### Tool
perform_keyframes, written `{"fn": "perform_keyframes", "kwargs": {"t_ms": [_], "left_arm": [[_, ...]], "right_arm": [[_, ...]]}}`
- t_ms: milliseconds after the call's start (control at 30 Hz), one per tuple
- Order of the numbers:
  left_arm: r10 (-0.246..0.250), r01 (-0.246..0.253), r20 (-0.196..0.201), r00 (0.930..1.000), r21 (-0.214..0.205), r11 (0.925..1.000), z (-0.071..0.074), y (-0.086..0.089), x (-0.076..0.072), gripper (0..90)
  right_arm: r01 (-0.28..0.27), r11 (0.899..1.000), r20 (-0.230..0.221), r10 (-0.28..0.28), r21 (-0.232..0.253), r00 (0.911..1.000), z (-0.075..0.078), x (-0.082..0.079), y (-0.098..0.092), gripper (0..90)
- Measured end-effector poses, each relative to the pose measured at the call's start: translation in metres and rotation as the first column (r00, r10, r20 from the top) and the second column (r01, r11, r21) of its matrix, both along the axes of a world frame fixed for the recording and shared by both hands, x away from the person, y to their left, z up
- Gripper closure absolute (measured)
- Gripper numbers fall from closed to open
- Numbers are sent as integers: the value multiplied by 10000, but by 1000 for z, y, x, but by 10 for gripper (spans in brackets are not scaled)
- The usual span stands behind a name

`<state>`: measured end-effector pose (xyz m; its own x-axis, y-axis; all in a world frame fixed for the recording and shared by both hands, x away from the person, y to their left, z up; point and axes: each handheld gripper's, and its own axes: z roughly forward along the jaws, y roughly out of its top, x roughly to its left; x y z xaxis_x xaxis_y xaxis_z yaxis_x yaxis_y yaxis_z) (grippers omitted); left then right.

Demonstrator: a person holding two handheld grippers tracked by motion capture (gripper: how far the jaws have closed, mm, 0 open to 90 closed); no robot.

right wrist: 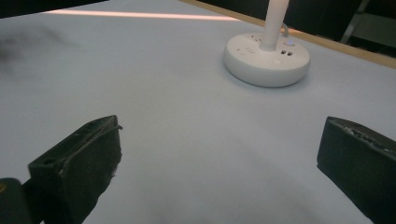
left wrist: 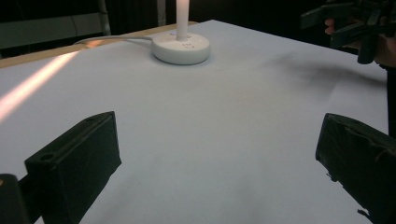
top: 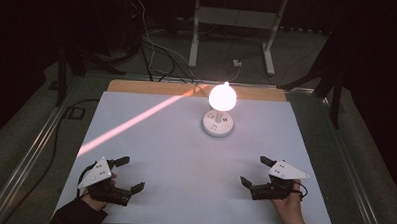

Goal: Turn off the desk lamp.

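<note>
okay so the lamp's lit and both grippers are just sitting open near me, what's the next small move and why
Probably ease the right gripper forward toward the lamp base. Both grippers are open and hold nothing, the left gripper too, and the buttons on the base face the right gripper view.

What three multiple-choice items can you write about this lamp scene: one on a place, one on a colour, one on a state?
1. Where does the lamp stand?
A. far middle of the table
B. near left corner
C. on the floor

2. What colour is the lamp base?
A. red
B. white
C. black

3. How are the left gripper and the right gripper?
A. both shut
B. one holds the lamp
C. both open

Answers: 1 A, it stands beyond both grippers. 2 B, the round base is white. 3 C, the jaws stand wide apart, holding nothing.
</note>
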<state>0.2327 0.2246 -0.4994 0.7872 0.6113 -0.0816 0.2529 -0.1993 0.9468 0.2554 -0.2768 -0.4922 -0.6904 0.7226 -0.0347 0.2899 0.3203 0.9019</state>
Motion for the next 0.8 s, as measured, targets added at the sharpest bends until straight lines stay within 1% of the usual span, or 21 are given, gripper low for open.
{"fn": "perform_keyframes", "kwargs": {"t_ms": [67, 133, 200, 300, 433, 467, 567, 633, 733, 800], "left_arm": [[-20, 20, -3, 10000, 1, 10000, 0, 0, 0, 5], [-32, 32, -14, 10000, 64, 10000, 0, 0, -1, 5], [-43, 43, -17, 10000, 11, 10000, 0, 0, 0, 5], [-34, 34, -27, 10000, 6, 10000, 0, 0, 0, 5], [-53, 53, -25, 10000, -15, 10000, 0, 0, 0, 5], [-53, 53, -25, 10000, -15, 10000, 0, 0, 0, 5], [-69, 69, 8, 10000, 27, 10000, 0, -1, 0, 5], [-72, 72, -20, 10000, 14, 10000, 0, -1, 0, 5], [-87, 87, 1, 10000, 47, 10000, 0, -1, -1, 5], [-70, 70, -8, 10000, 16, 10000, 0, -1, -1, 5]], "right_arm": [[93, 9999, 115, -91, -128, 9999, 0, 0, 0, 0], [164, 9998, 79, -163, -99, 9998, 0, 0, -1, 0], [257, 9997, 65, -257, -17, 9996, -1, 1, -3, 0], [454, 9989, 107, -452, -108, 9989, -2, 2, -4, 0], [557, 9978, 395, -542, -372, 9977, -2, 4, -4, 0], [603, 9974, 384, -588, -404, 9975, -3, 5, -4, 0], [695, 9970, 486, -678, -330, 9965, -5, 5, -4, 0], [714, 9968, 450, -698, -349, 9965, -5, 6, -4, 0], [770, 9966, 280, -762, -292, 9967, -4, 7, -4, 0], [773, 9968, 49, -772, -210, 9970, -2, 7, -4, 0]]}}
